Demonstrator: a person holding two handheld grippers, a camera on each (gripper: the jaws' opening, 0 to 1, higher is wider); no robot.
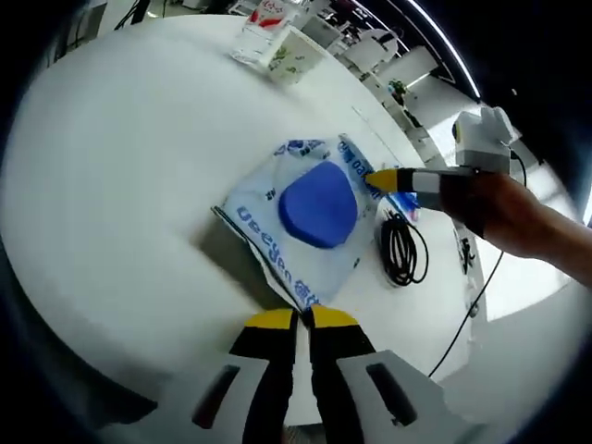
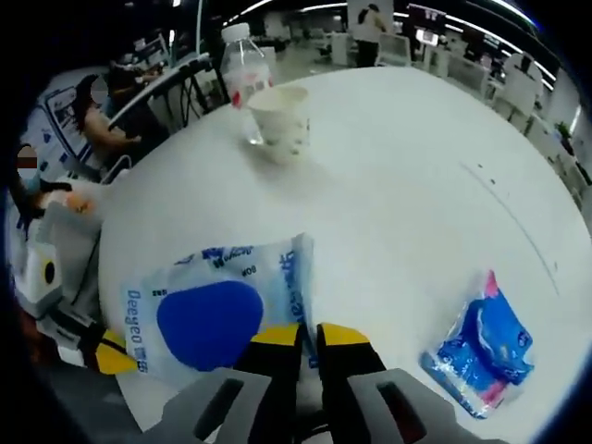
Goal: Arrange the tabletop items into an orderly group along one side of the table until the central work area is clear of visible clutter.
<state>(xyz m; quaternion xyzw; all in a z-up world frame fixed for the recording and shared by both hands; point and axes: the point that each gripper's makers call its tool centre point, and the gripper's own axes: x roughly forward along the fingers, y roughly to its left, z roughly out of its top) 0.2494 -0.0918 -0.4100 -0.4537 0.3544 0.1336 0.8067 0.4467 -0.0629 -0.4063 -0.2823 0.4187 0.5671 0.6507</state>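
In the left gripper view, the left gripper (image 1: pixel 303 319) has its yellow-tipped jaws pressed together on the near edge of the white packet (image 1: pixel 301 217) — a flat plastic pouch with blue lettering and a blue oval patch, lying on the white table (image 1: pixel 120 185). Straight ahead of those jaws, at the packet's far edge, the right gripper (image 1: pixel 381 178) comes in from the right and pinches that edge. Just to the right of the packet lies a coiled black cable (image 1: pixel 402 250), its lead trailing off toward the table edge. Far ahead, beyond the packet, stand a water bottle (image 1: pixel 264 23) and a paper cup (image 1: pixel 296 55), touching or nearly so.

In the right gripper view, the left gripper (image 2: pixel 109 356) shows at the lower left on the packet's (image 2: pixel 217 310) far corner. The right gripper (image 2: pixel 308 335) is closed on the packet's near edge. To its right, well apart from the packet, lies a small blue wipes pack (image 2: pixel 481 342). Ahead stand the bottle (image 2: pixel 242 74) and cup (image 2: pixel 280 120).

The step in hand looks like a two-handed lift of the packet. Next, I judge, both grippers should carry it level toward the bottle and cup, keeping the grip even so the film does not slip, then return for the cable and blue pack.
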